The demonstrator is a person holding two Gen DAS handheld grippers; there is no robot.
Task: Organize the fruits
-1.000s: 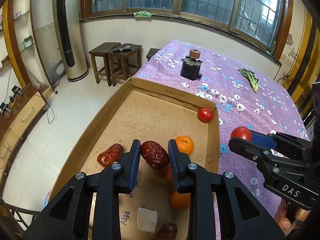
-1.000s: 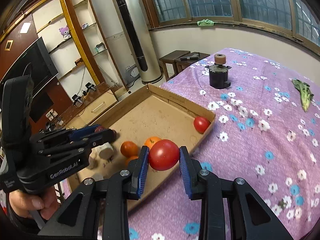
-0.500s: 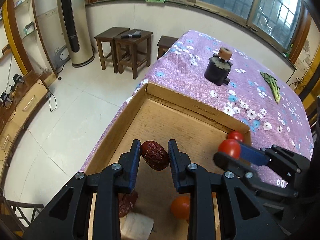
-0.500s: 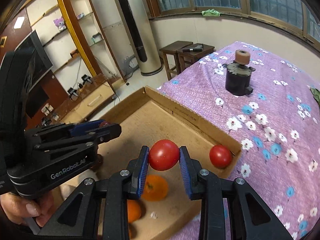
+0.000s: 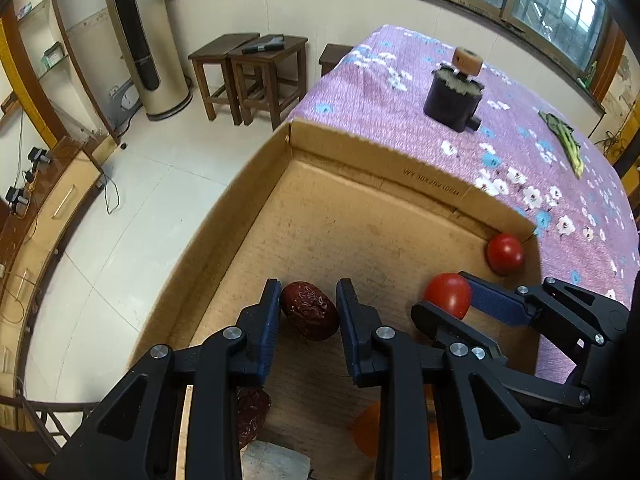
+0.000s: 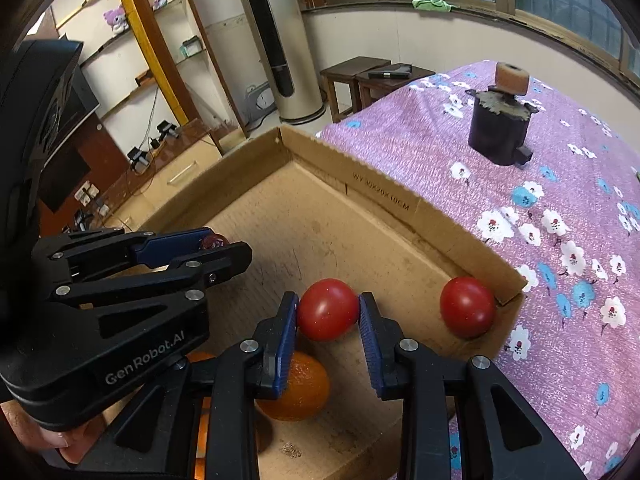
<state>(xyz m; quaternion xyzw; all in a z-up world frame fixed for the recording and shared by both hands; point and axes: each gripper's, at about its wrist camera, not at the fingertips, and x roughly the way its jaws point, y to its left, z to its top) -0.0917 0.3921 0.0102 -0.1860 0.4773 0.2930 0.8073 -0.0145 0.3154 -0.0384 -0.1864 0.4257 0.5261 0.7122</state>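
My left gripper is shut on a dark red jujube and holds it above the cardboard box. My right gripper is shut on a red tomato over the box floor; it also shows in the left wrist view. A second tomato lies in the box's far right corner. Oranges lie in the box below the right gripper. Another jujube lies under the left gripper.
The box sits on a table with a purple flowered cloth. A dark pot with a cork-like top stands on the far side. A green vegetable lies at the far right. Wooden stools stand on the floor.
Both grippers have moved forward over the box, toward its far end, each still holding its fruit. The right gripper's tomato is now close to the tomato in the corner.
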